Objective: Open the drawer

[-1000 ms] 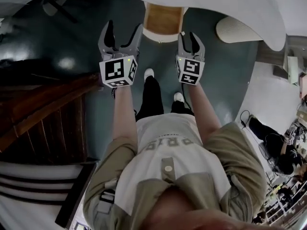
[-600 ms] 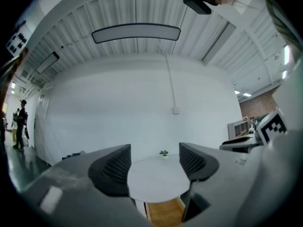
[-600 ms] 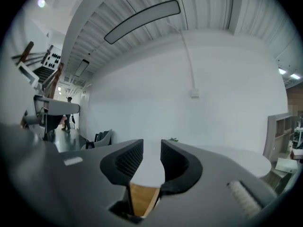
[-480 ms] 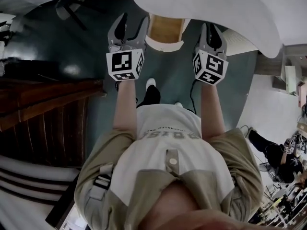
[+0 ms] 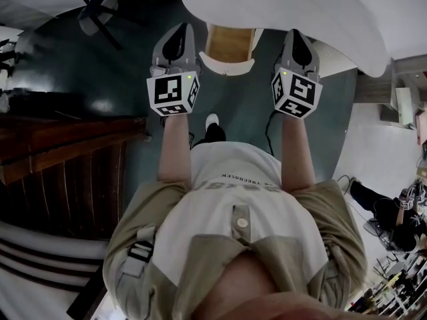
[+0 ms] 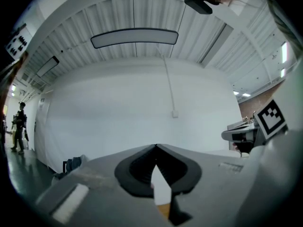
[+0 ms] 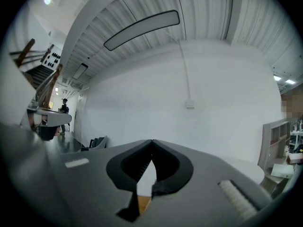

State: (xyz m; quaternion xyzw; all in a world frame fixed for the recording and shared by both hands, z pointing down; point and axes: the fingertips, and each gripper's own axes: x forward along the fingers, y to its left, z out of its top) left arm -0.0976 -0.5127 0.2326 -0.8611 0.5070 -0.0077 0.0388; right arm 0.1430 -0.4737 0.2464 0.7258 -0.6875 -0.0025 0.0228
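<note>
In the head view a drawer with a tan wooden bottom and a white front stands pulled out from under a white curved table top. My left gripper is held level just left of the drawer, and my right gripper just right of it. Neither touches it. Both have just closed and are shut with nothing between the jaws. The left gripper view shows its tips meeting against a white wall. The right gripper's tips meet the same way. A sliver of tan wood shows below them.
A dark wooden staircase fills the left side. An office chair stands at the top left on the dark green floor. A person stands far off at the left. Shelves and clutter lie at the right.
Both grippers have risen toward the table edge. The left jaws went from wide open to shut, and the right jaws from partly open to shut.
</note>
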